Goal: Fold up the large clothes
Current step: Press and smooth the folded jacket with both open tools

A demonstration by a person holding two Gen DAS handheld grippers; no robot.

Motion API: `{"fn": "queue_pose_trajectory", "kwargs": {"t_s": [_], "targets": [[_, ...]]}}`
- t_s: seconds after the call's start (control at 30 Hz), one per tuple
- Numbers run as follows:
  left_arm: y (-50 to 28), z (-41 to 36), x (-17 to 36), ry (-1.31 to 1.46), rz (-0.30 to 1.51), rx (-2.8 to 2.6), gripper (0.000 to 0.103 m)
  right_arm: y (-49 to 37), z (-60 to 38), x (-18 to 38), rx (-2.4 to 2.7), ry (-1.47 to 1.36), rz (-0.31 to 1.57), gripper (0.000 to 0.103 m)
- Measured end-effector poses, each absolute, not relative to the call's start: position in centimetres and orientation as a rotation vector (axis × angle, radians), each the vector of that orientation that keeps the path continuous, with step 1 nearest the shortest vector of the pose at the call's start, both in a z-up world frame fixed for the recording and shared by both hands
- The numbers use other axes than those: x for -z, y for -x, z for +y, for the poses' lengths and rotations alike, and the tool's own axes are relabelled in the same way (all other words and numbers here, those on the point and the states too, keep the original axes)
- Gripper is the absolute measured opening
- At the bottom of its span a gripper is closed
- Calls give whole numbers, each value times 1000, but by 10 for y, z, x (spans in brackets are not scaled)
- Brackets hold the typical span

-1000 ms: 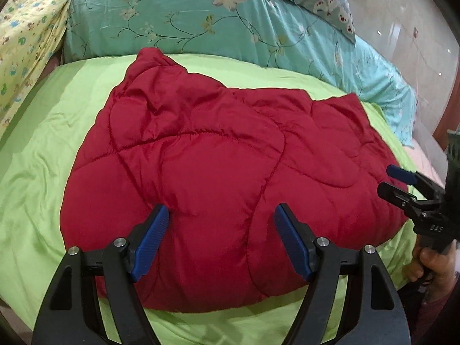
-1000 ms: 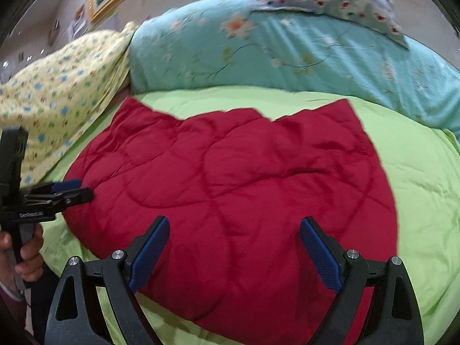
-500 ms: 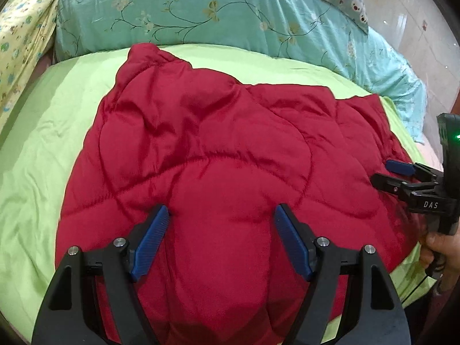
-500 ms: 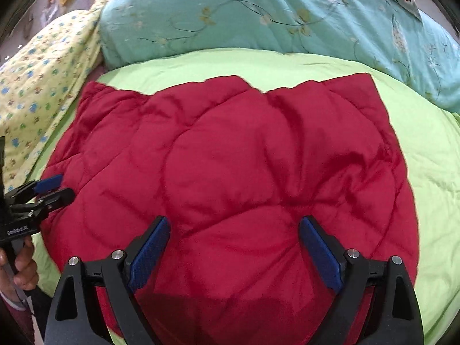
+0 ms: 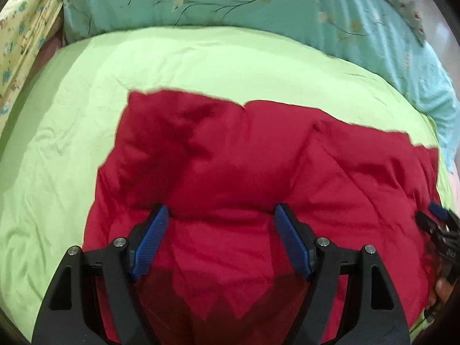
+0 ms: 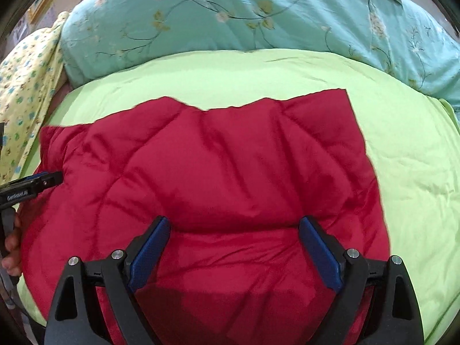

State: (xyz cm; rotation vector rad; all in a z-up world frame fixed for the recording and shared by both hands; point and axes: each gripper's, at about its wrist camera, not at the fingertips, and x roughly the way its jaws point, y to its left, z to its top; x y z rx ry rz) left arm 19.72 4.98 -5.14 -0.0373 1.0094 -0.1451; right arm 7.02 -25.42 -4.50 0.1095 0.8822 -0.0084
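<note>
A red quilted padded garment lies spread on a light green bed sheet; it also shows in the right wrist view. My left gripper is open, its blue-padded fingers pressed down onto the garment's near part, with fabric bulging between them. My right gripper is open in the same way over the garment's near edge. Each gripper shows at the side of the other's view: the right one at the garment's right edge, the left one at its left edge.
A large teal floral pillow or duvet lies across the far side of the bed. A yellow patterned cloth lies at the far left. Bare green sheet surrounds the garment to the right, left and behind.
Both grippers have moved forward and down onto the garment. Its far part now lies nearer and flatter, with more green sheet showing behind it. Both stay open.
</note>
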Motion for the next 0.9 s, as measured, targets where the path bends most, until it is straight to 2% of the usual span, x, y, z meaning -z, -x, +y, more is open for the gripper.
{"fn": "queue_pose_trajectory", "kwargs": {"t_s": [0.47, 0.7, 0.9], "targets": [[-230, 66, 72, 182, 1044, 154, 84, -93, -297, 64, -39, -307, 897, 93], [-212, 82, 59, 235, 1002, 163, 83, -90, -299, 67, -30, -330, 869, 93], [-149, 84, 30, 253, 931, 234, 83, -88, -296, 66, -21, -323, 869, 93]]}}
